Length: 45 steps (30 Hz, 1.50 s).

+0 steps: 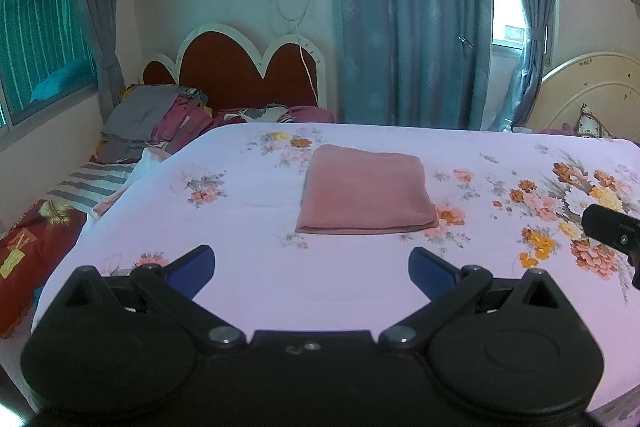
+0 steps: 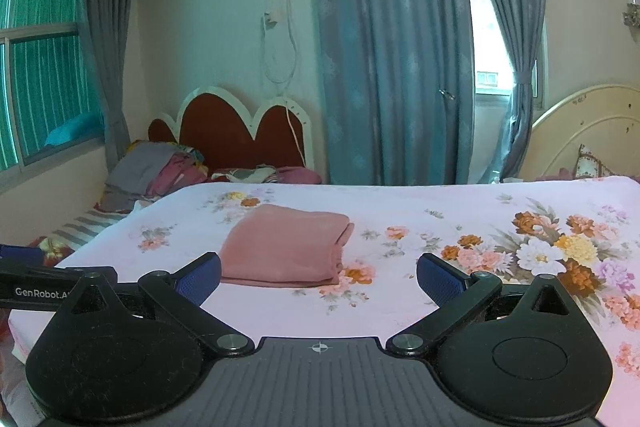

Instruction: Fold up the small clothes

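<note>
Both grippers hover spread and empty, left gripper [image 1: 312, 267] facing the folded pink cloth [image 1: 366, 189] at twelve o'clock, right gripper [image 2: 319, 277] finding it at eleven.

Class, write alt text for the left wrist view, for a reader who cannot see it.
A folded pink cloth lies flat on a floral bedsheet, beyond the open, empty left gripper. Grey curtains and a red headboard stand behind.

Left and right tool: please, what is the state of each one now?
Left tool: open, holding nothing.
Right tool: open, holding nothing; the folded pink cloth lies ahead.
</note>
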Tool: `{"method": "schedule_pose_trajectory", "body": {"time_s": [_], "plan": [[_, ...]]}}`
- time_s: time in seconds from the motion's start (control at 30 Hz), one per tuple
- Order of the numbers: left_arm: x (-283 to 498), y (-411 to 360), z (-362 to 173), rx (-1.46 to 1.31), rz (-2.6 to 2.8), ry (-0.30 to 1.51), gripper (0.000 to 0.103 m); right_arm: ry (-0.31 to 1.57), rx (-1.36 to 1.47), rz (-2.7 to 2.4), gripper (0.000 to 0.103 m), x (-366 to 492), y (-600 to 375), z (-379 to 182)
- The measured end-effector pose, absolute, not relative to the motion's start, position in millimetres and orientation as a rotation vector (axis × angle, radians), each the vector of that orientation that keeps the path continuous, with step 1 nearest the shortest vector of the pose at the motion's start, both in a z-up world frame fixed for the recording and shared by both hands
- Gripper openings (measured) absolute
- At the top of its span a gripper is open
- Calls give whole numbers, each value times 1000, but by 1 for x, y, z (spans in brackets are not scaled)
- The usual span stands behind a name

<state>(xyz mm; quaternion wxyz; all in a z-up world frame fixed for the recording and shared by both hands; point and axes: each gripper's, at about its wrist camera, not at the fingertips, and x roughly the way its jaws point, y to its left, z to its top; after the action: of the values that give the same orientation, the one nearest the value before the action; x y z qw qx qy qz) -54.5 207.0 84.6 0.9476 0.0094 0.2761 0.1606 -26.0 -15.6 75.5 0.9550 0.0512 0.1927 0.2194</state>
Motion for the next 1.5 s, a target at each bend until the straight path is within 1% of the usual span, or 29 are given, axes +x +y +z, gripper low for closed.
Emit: {"method": "schedule_pose_trajectory", "body": {"time_s": [1.13, 1.5], "plan": [[-48, 218, 82, -2, 340, 559, 103, 412, 107, 470, 103, -18, -4, 70], [-35, 224, 74, 25, 320, 561, 103, 436, 109, 476, 103, -6, 3, 62]]}}
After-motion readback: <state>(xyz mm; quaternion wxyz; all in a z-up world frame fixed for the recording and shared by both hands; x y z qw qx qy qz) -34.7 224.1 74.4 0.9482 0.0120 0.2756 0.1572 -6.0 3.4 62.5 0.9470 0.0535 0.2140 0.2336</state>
